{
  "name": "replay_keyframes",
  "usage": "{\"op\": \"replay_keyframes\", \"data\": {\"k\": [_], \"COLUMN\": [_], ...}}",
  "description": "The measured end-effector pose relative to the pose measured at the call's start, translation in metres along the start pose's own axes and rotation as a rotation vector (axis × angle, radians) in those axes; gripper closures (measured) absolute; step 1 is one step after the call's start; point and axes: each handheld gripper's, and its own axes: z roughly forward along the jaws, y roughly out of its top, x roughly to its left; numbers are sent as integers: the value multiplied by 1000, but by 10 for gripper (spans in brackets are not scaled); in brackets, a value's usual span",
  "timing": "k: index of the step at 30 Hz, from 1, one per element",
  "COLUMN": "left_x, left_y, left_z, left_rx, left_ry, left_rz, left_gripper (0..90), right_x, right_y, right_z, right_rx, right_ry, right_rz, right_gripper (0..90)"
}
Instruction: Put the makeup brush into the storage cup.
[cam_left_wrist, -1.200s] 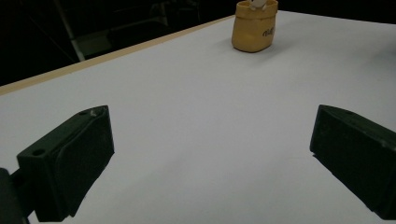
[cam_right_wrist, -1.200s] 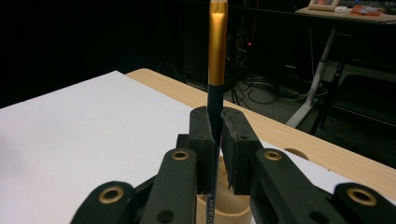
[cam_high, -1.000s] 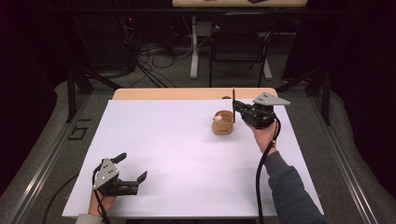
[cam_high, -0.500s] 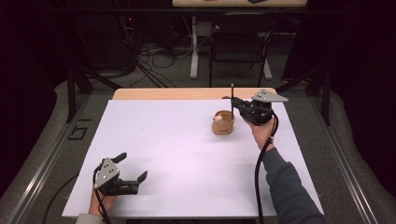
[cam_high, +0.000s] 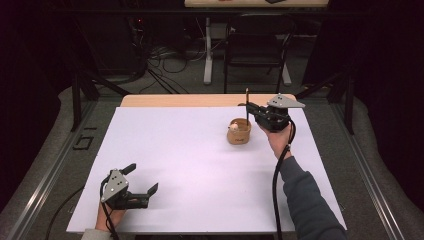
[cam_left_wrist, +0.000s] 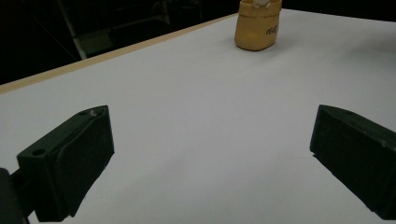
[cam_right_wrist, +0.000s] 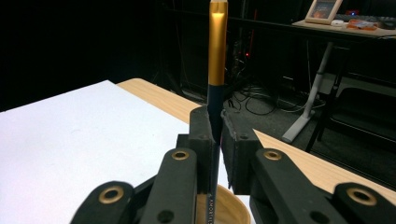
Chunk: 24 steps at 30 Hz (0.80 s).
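1. Right claw: clamped on an upright black-and-gold pencil, its lower end over the tan cup.
2. Left claw: jaws wide, empty, low at the near left.
3. Bench: white-covered, cup far right.

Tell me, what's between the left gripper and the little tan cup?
Nothing. In the high view, bare white table stretches from the open left gripper to the cup. The left gripper view shows the same.
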Motion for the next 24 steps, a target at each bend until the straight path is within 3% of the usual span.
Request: {"op": "replay_keyframes", "data": {"k": [24], "left_x": [1], "left_y": [0], "left_z": [-1], "left_rx": [3], "left_ry": [4], "left_rz": [3], "left_gripper": [0], "right_x": [-2], "right_y": [-6], "right_z": [16], "right_rx": [-7], "right_ry": [6], "right_rz": [1], "right_gripper": [833]}}
